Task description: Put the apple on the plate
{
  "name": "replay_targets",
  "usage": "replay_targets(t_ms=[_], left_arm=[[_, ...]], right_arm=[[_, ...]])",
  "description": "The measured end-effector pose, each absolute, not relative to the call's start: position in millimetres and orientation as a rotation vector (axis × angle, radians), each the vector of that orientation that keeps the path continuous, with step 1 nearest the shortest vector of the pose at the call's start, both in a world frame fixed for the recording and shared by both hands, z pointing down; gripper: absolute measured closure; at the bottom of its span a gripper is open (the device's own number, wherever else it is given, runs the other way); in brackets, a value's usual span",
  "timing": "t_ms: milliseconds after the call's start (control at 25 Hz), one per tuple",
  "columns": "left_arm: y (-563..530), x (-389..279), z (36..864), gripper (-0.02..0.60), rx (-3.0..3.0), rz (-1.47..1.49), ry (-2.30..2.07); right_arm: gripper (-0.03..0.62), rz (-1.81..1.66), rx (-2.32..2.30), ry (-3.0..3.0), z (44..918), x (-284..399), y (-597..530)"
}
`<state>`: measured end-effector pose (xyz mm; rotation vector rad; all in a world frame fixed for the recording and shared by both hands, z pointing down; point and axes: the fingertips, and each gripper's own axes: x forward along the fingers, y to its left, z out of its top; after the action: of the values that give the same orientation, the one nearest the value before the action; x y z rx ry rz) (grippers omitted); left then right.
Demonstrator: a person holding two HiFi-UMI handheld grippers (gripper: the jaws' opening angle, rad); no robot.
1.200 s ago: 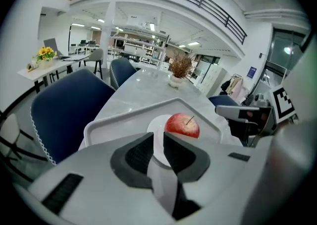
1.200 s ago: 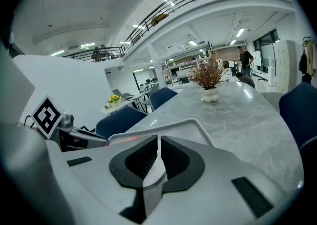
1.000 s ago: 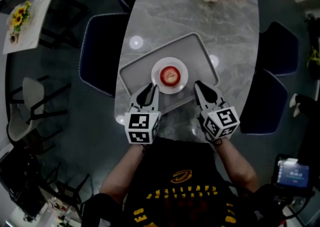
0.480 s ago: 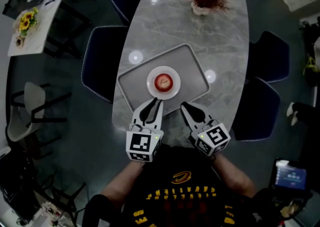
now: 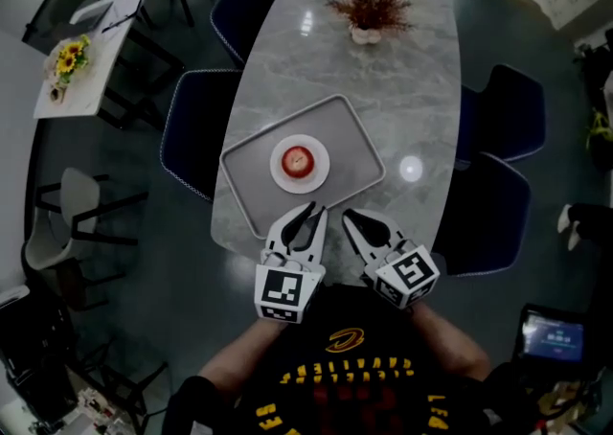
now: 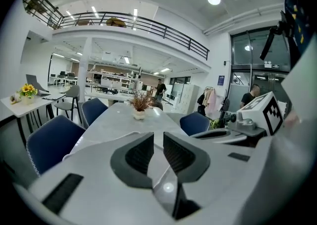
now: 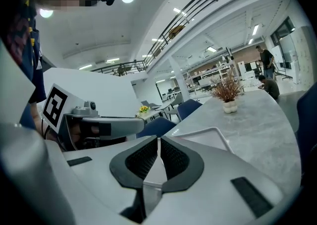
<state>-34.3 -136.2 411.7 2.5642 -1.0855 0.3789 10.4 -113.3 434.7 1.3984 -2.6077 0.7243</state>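
A red apple (image 5: 299, 162) rests on a small white plate (image 5: 317, 174) in the middle of a grey tray (image 5: 350, 141) on the marble table (image 5: 402, 88). Both grippers hang at the table's near edge, short of the tray and apart from the apple. My left gripper (image 5: 314, 210) (image 6: 158, 139) has its pads almost together with only a thin slit, and nothing is held. My right gripper (image 5: 350, 217) (image 7: 159, 142) is shut and holds nothing. A corner of the tray (image 7: 214, 137) shows past the right jaws; apple and plate are hidden in both gripper views.
A dried plant in a white vase (image 5: 364, 4) (image 6: 139, 106) (image 7: 228, 94) stands at the table's far end. Blue chairs (image 5: 192, 131) (image 5: 493, 203) flank the table on both sides. A side table with sunflowers (image 5: 72, 59) is far left.
Both grippers have drawn back from the tray toward the person, now at the table's near edge. The apple stays on the plate.
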Motion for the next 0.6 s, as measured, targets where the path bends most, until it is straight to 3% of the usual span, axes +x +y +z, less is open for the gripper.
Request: replay_targets(t_ms=[600], left_arm=[[-100,-14,366,0.518,2.645,0.325,-1.143]], right_arm=[[0.566,0.58,1.409,-2.761,365,40,-97]])
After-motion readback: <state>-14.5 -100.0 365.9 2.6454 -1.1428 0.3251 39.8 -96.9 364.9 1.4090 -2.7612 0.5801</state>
